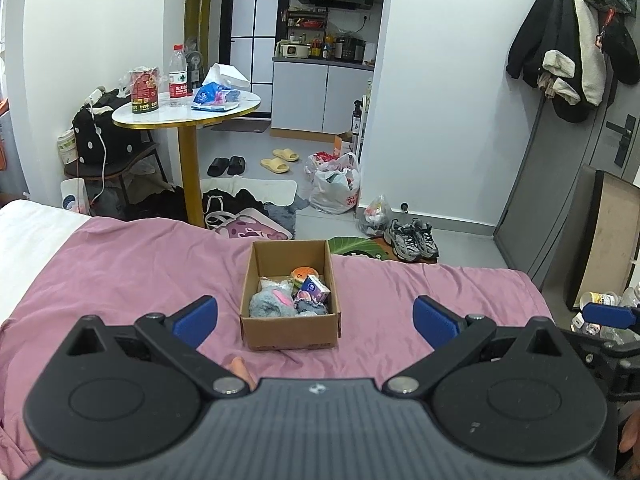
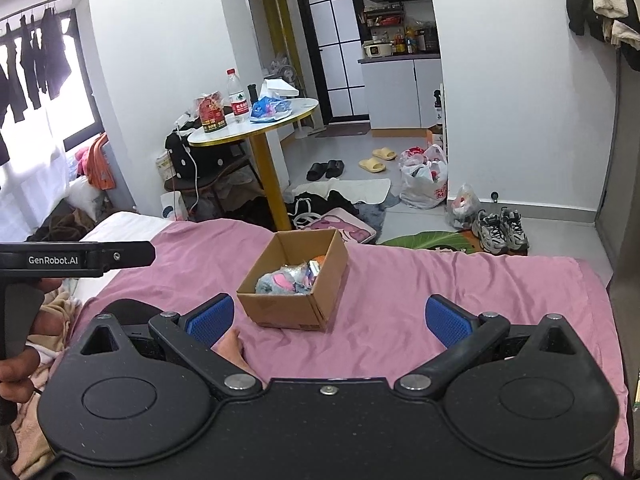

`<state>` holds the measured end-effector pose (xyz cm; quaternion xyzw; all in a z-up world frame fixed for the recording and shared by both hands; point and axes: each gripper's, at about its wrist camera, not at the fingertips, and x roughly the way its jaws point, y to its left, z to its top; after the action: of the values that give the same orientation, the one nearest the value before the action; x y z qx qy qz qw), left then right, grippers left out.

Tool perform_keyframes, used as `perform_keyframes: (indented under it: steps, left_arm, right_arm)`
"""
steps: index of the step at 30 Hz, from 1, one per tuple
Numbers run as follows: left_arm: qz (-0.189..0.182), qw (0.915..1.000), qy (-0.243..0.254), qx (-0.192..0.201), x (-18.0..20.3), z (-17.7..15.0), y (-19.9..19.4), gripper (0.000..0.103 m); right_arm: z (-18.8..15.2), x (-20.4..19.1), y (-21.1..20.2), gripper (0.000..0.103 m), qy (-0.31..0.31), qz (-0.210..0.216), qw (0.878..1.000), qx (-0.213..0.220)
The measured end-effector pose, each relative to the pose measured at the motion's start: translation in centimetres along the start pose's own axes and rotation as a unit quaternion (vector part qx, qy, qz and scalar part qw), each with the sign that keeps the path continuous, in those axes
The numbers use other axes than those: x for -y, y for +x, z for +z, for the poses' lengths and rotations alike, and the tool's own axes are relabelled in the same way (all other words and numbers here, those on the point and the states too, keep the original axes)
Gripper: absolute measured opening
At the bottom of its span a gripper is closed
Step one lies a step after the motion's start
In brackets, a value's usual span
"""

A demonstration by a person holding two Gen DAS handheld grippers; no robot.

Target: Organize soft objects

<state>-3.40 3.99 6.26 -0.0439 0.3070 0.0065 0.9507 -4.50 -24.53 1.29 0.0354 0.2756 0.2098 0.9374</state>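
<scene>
Left wrist view gives me my left gripper (image 1: 315, 318) with its 2 blue-padded fingers (image 1: 196, 319) spread wide, clamping nothing and touching nothing. Between them, farther out on the pink bedsheet (image 1: 120, 264), sits the open brown cardboard box (image 1: 291, 292). Inside it I see a grey-and-pink fluffy plush (image 1: 272, 302), an orange round soft toy (image 1: 305, 274) and a small purple packet (image 1: 317, 287), all bunched together. On the right wrist view, my right gripper (image 2: 330, 320) also has both blue pads (image 2: 447, 324) wide apart and empty, hovering over the sheet, with the same box ahead and slightly left.
</scene>
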Motion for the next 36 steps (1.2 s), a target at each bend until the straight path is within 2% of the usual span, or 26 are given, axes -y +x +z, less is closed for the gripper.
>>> perform_keyframes:
  steps: [36]
  left_arm:
    - [0.011,0.9998,-0.003,-0.014,-0.86,-0.93,0.18,0.103]
  right_arm:
    - [-0.88,-0.12,0.36,0.103,-0.002,-0.002,1.000,-0.011]
